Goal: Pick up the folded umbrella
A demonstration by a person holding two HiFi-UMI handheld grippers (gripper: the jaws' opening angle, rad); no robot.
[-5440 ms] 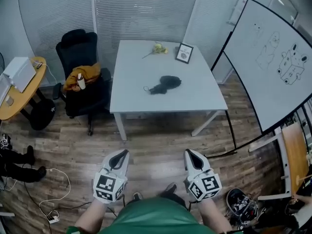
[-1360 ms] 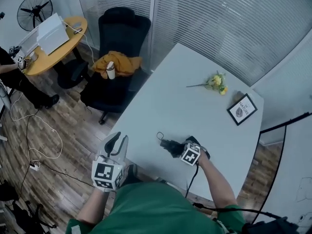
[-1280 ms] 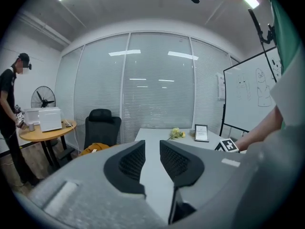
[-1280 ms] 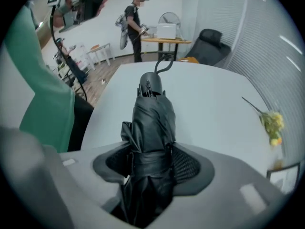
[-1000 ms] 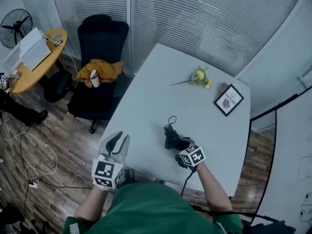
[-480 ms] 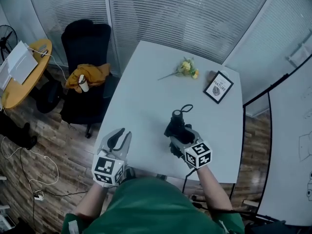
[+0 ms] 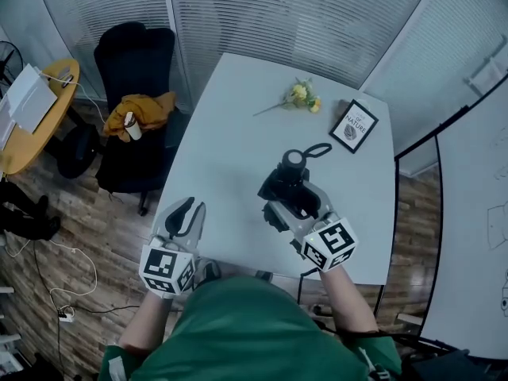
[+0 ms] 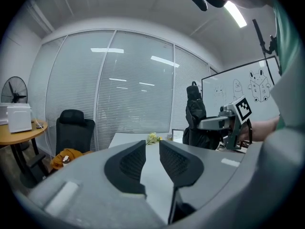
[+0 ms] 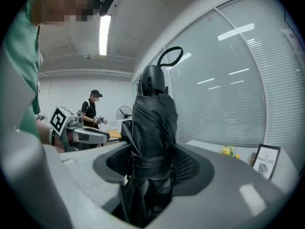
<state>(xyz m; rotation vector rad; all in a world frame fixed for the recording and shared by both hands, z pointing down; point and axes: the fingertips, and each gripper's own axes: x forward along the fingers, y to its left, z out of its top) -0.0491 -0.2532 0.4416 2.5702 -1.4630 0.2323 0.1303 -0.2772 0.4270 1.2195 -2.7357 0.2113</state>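
Head view, folded umbrella: we see the folded umbrella at frame centre, gripped in the right claw. Its round handle end and cord loop point toward the upper frame, over the white desk.
Head view, right claw: its two grey jaws press on the black bundle from either side. The marker cube sits at lower right, and the forearm reaches in from the bottom edge.
Head view, left claw: the left claw hovers at lower left by the desk's near edge, empty.
Head view, desk: smooth and white. A yellow flower sprig and a small framed picture lie toward the upper edge, well apart from the umbrella.
Left gripper view, jaws: we see dark ribbed pads a narrow gap apart, with nothing between them. The umbrella stands upright at centre right, in the other claw.
Right gripper view, umbrella: crumpled black fabric, cinched by a strap, fills the gap. The jaws clamp it at the strap, with the glossy handle and loop above.
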